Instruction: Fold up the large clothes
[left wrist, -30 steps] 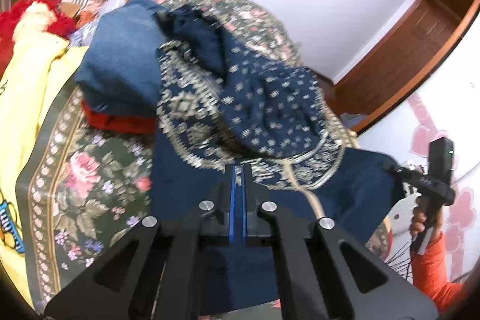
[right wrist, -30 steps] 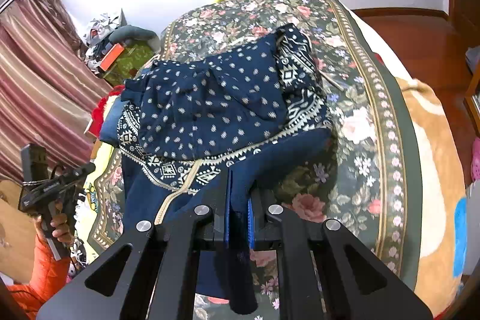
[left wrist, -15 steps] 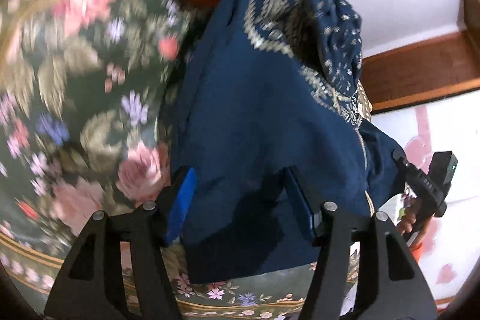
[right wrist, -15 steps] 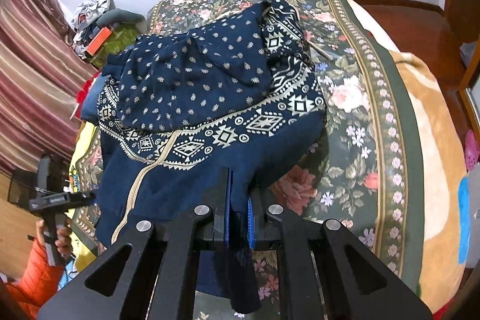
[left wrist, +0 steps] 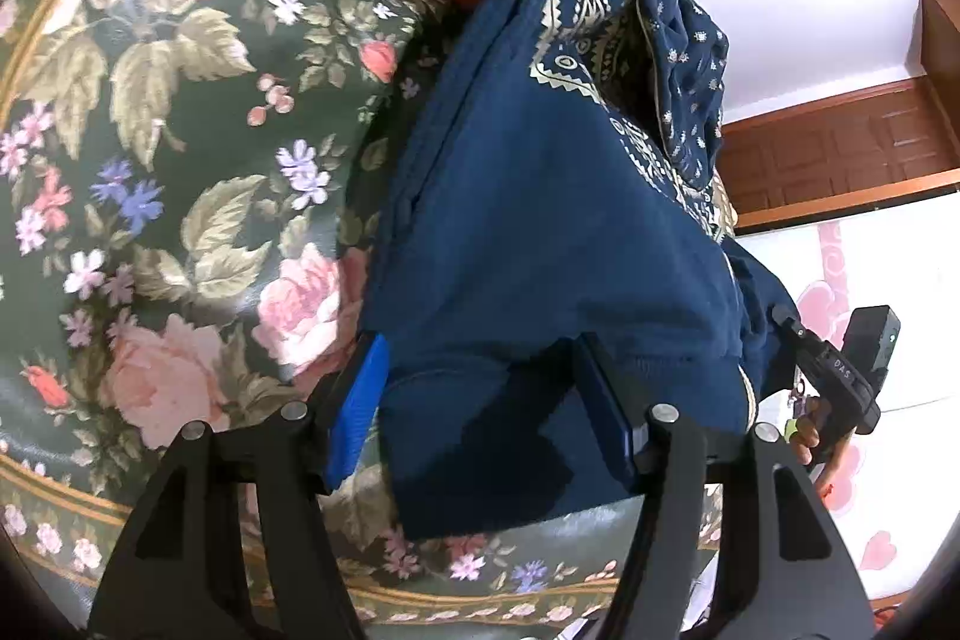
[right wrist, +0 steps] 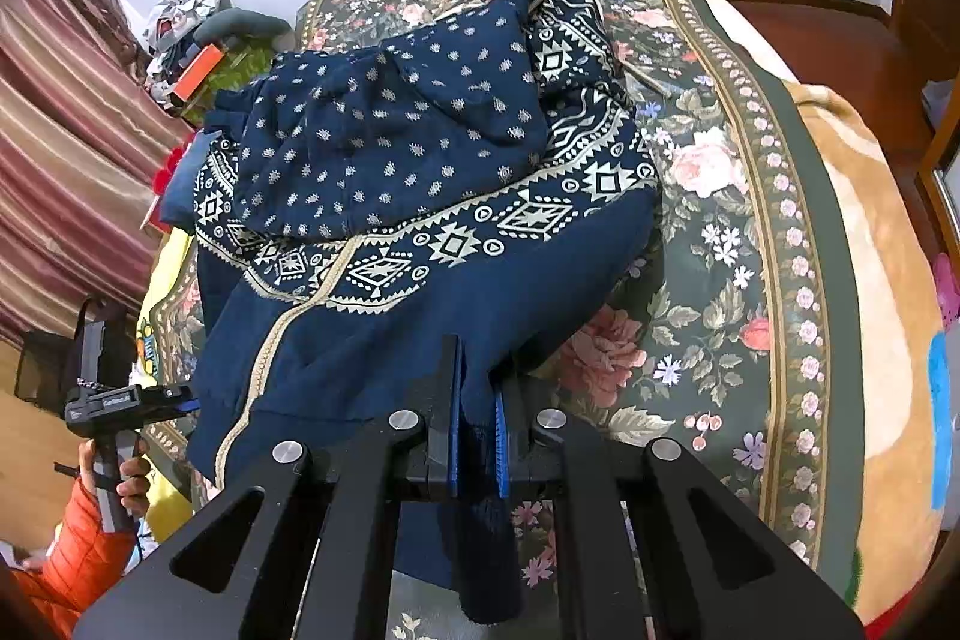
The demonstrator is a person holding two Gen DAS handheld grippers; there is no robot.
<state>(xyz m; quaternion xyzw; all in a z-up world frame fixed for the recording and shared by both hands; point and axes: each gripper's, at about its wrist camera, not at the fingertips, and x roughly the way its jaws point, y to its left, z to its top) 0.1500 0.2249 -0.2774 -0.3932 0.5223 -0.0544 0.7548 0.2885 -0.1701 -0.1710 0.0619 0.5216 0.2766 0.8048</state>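
**While our left tool lets go, our right keeps its pinch**

Where the navy patterned garment (right wrist: 420, 220) lies spread on the floral bed cover (right wrist: 720, 280), our right tool (right wrist: 477, 436) pinches its near hem tight. Our left tool (left wrist: 486, 400) stands with jaws apart, hem between the pads (left wrist: 360, 400), unpressed.

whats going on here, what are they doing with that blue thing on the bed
A person with a gripper in each hand is folding a large navy patterned garment on a bed covered by a floral bedspread. The right gripper is shut on the garment's near hem. The left gripper stands with its jaws apart around the other end of the hem, the cloth lying loose between them, not pinched. The patterned hood and upper part lie bunched toward the far side, so the fold is not finished.
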